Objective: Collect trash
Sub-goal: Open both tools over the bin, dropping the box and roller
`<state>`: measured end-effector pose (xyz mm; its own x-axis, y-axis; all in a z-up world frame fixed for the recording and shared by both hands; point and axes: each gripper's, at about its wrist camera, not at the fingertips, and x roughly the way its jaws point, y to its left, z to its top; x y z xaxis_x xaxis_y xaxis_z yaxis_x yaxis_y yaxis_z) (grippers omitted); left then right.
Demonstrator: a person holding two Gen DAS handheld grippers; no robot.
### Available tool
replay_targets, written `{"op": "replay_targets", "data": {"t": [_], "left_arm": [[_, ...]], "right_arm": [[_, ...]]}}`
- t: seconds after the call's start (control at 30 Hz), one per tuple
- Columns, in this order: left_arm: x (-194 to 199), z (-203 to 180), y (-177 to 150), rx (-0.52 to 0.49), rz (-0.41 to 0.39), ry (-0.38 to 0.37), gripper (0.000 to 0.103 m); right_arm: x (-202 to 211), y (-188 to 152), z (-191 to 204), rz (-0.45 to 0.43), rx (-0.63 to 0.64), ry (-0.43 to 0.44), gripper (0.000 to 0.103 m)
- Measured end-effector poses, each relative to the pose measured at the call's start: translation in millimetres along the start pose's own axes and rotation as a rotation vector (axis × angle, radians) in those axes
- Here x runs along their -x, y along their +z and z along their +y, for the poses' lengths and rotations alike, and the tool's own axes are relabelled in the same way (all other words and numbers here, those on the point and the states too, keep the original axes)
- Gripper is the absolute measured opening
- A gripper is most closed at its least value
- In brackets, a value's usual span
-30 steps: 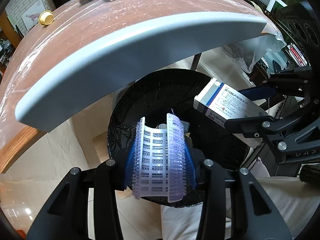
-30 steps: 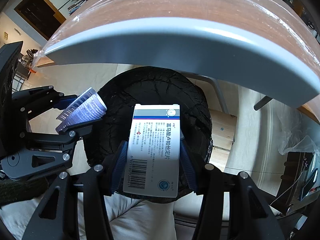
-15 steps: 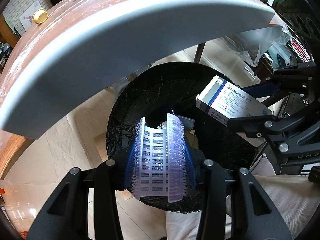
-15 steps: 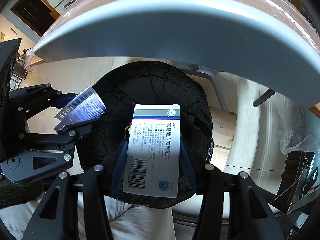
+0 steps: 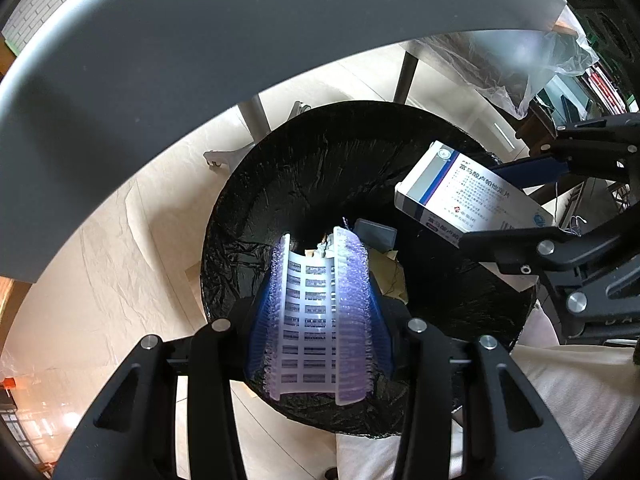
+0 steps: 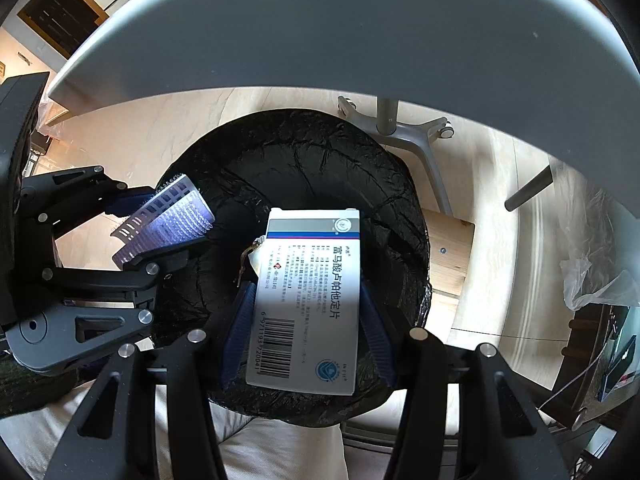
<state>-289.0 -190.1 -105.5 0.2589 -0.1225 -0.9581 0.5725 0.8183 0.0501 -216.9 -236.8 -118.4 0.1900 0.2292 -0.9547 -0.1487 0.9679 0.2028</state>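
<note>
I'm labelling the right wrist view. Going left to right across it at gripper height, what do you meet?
Left hand-held gripper holding the purple hair roller → black-lined trash bin → medicine box in the right hand-held gripper → wooden block → clear plastic bag.

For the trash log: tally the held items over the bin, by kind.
Hair roller: 1
Medicine box: 1
Total: 2, both above the black bin, one in each set of jaws.
</note>
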Motion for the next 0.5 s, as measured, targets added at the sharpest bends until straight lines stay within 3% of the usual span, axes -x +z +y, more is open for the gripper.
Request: {"op": "replay_targets", "data": {"t": [0.07, 0.17, 0.23, 0.5], "left_arm": [[3.2, 3.6, -1.5, 0.002, -0.014, -0.03, 0.047], [8.5, 5.4, -1.5, 0.001, -0.042, -0.022, 0.073], [10.1, 5.4, -1.3, 0.006, -0.051, -0.028, 0.075], [20.6, 8.5, -5.0, 0.017, -0.065, -0.032, 0.079]], "right_arm": [[0.4, -0.3, 0.1, -0.003, 0.001, 0.001, 0.052], [3.5, -1.5, -0.8, -0.016, -0.006, -0.001, 0.055], [4.7, -1.9, -3.3, -0.023, -0.019, 0.002, 0.065], [22.1, -8.3, -12.9, -0.044, -0.04, 0.012, 0.069]]}}
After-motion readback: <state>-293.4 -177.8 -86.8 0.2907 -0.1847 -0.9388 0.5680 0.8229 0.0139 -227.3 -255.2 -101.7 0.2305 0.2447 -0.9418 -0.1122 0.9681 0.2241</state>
